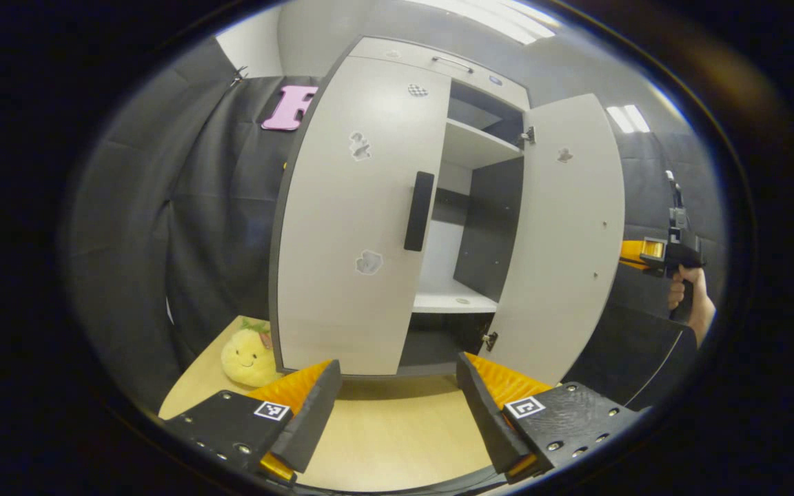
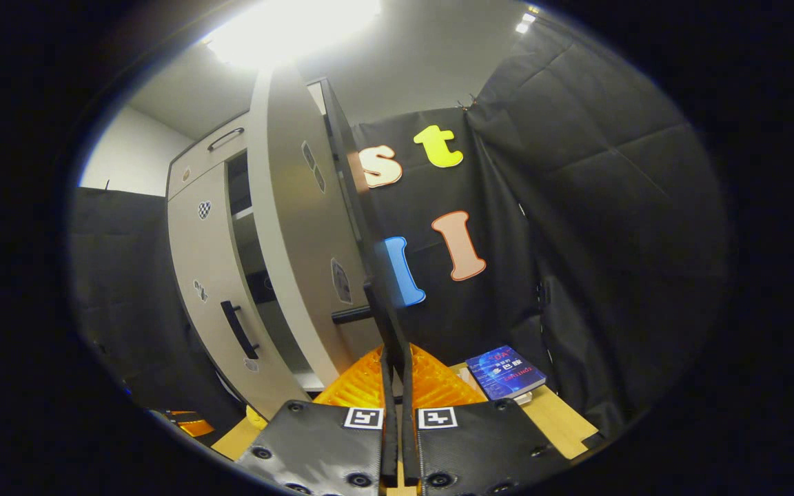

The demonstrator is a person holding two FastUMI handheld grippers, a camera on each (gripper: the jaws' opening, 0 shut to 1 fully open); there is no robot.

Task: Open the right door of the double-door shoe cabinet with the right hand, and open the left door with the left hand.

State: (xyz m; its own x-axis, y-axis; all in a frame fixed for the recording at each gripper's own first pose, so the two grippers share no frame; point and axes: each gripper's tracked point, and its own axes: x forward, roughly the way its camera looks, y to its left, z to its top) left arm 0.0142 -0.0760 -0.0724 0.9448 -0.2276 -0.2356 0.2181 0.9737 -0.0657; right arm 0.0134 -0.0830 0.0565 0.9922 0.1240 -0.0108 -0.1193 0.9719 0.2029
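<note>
Left gripper (image 1: 397, 406) fingers sit at bottom of left gripper view, spread wide, nothing between them, hovering over tan table (image 1: 383, 434) in front of shoe cabinet (image 1: 438, 62). Right gripper (image 2: 397, 386) at bottom centre of right gripper view, fingers drawn close together with the thin edge of the right door (image 2: 359, 227) running down into the narrow gap; looks pinched on the door edge, though contact on both sides is hard to confirm. Same gripper also appears far right mid-frame in left gripper view, held by a hand (image 1: 690, 293) behind the swung-out door. Right door stands open, right of centre in left gripper view, exposing shelves (image 1: 469, 148). Left door (image 1: 355, 220) centre-left, shut, with dark vertical bar handle (image 1: 419, 211) near its inner edge. Judgement: right half done, left door next. Door panel looks like a rigid, smooth laminate board, moderately light on hinges; flat face offers no grip, so take the bar handle across its width and pull in an arc. Yellow plush toy (image 1: 249, 355) at lower left by cabinet base could be near the swing path. Book (image 2: 506, 372) lies on table, lower right of right gripper view.
</note>
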